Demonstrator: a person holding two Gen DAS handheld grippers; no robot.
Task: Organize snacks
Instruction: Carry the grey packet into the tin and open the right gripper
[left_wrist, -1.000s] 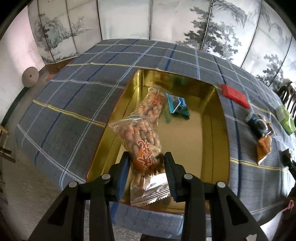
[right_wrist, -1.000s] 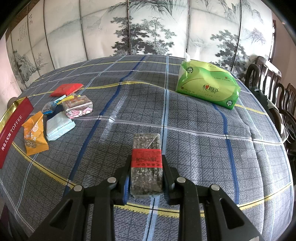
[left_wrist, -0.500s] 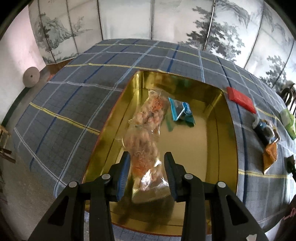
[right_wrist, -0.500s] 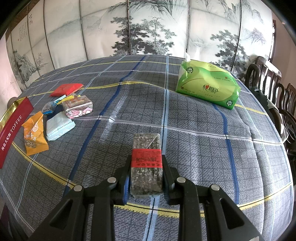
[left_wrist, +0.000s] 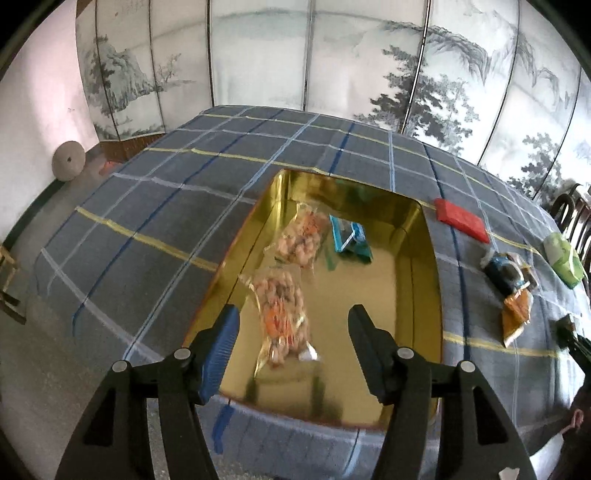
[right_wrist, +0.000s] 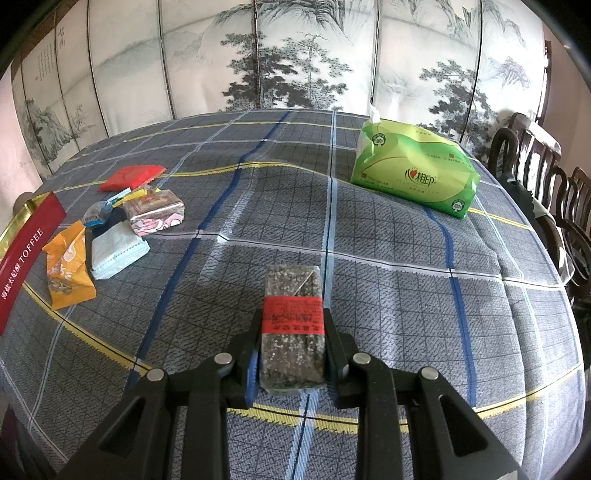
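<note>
Now the left claw (left_wrist: 291, 328) is held wide open above the golden tin (left_wrist: 424, 295), and nothing is gripped by it. Two peanut bags (left_wrist: 282, 314) and a teal packet (left_wrist: 351, 240) are seen lying inside the tin. By the right claw (right_wrist: 291, 354), a dark sesame bar (right_wrist: 291, 325) is clamped above the plaid worktop (right_wrist: 388, 277).

Two peanut bags (left_wrist: 282, 314) flat in gold tin (left_wrist: 417, 295), sesame bar (right_wrist: 293, 332) gripped

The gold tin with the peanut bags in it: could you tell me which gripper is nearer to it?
Left. The left gripper hangs open right above the gold tin. The right gripper, shut on a seed bar, sits well to the tin's right.
</note>
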